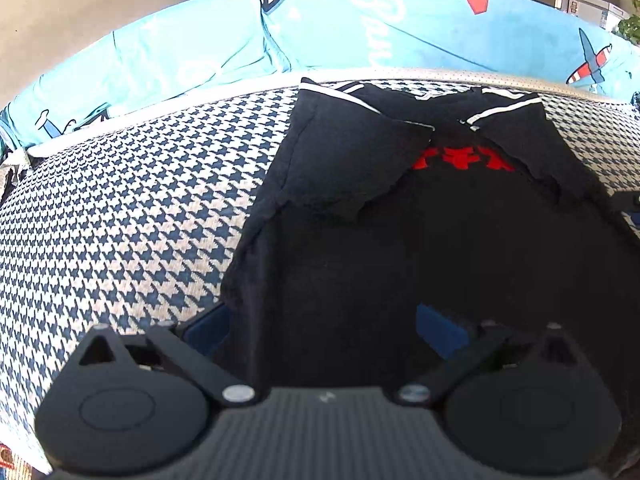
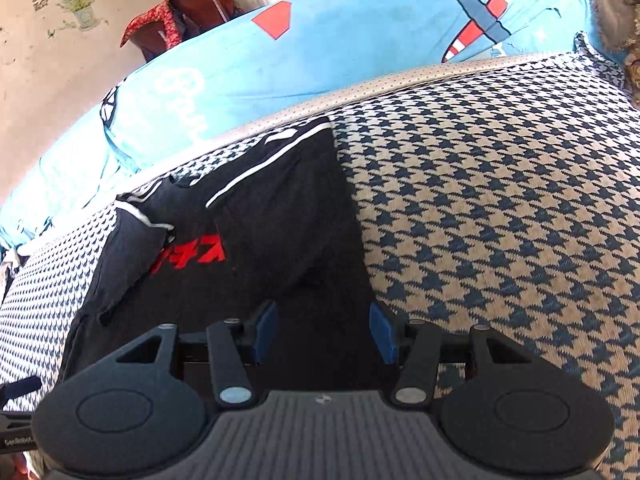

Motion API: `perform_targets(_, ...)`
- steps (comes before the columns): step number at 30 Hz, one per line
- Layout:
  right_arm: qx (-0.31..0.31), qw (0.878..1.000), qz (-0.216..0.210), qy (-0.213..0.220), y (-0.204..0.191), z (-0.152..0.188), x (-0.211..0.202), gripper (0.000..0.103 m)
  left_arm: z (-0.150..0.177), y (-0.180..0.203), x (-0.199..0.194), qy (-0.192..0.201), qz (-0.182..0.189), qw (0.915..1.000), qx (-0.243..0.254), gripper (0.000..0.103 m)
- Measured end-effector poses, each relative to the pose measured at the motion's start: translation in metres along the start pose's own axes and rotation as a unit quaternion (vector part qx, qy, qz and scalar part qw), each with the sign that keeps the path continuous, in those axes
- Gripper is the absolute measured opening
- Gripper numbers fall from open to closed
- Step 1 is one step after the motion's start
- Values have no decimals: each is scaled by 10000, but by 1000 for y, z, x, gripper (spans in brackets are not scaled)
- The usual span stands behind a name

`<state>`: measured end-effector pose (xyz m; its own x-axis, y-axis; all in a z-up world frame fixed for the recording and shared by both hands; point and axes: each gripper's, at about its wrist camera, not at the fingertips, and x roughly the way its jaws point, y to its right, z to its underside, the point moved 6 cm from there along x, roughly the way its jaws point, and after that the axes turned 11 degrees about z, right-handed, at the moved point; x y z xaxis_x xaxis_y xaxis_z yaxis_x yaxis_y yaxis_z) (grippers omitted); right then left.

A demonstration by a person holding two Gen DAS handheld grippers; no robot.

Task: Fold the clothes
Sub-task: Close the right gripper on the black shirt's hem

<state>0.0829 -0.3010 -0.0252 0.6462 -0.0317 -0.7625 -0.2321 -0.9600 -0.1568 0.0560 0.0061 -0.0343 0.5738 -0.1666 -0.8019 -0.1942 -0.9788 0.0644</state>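
- Your left gripper [image 1: 324, 330] sits over the near left part of the black T-shirt [image 1: 440, 248]; jaws spread, blue pads [image 1: 440, 330] well apart.
- Left pad lies at the shirt's left edge, the other over dark cloth. You can't tell if cloth is pinched between them; nothing looks lifted.
- The T-shirt lies flat on the houndstooth cushion [image 1: 132, 208], collar end away from you, near the cushion's far edge.
- Both sleeves are folded inward onto the chest; white stripes [image 1: 500, 110] show on them.
- Red print [image 1: 464, 160] shows in the gap between the two folded sleeves.
- Behind the cushion runs a light blue cover [image 1: 340, 28] with plane pictures.
- Your right gripper [image 2: 324, 330] hangs over the shirt's near right part, jaws half spread, pads clear of each other.
- Its right pad [image 2: 382, 330] is just at the shirt's right edge where it meets the houndstooth; the left pad is over black cloth.
- No fold of cloth is visibly squeezed in the right jaws.
- Right of the shirt: bare cushion, then a brown fuzzy thing [image 2: 616, 16] at the far corner.
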Motion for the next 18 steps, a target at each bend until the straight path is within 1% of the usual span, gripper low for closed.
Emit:
perform_targets(5, 238, 9997, -69, 26, 3, -13, 12, 52, -6, -8, 5, -95, 42, 9999, 65, 103)
perform_targets(10, 413, 9991, -107, 23, 4, -25, 30, 53, -22, -15, 9, -50, 133, 9999, -82, 103)
perform_targets(14, 556, 9984, -118, -77, 10, -32, 46, 53, -30, -20, 7, -9, 176, 9997, -188, 103)
perform_targets(17, 810, 9963, -267, -117, 16, -37, 54, 55, -31, -22, 5, -36, 240, 9993, -295, 103)
perform_targets(18, 903, 9953, -335, -129, 18, -39, 55, 57, -31, -22, 5, -45, 239, 9992, -315, 103)
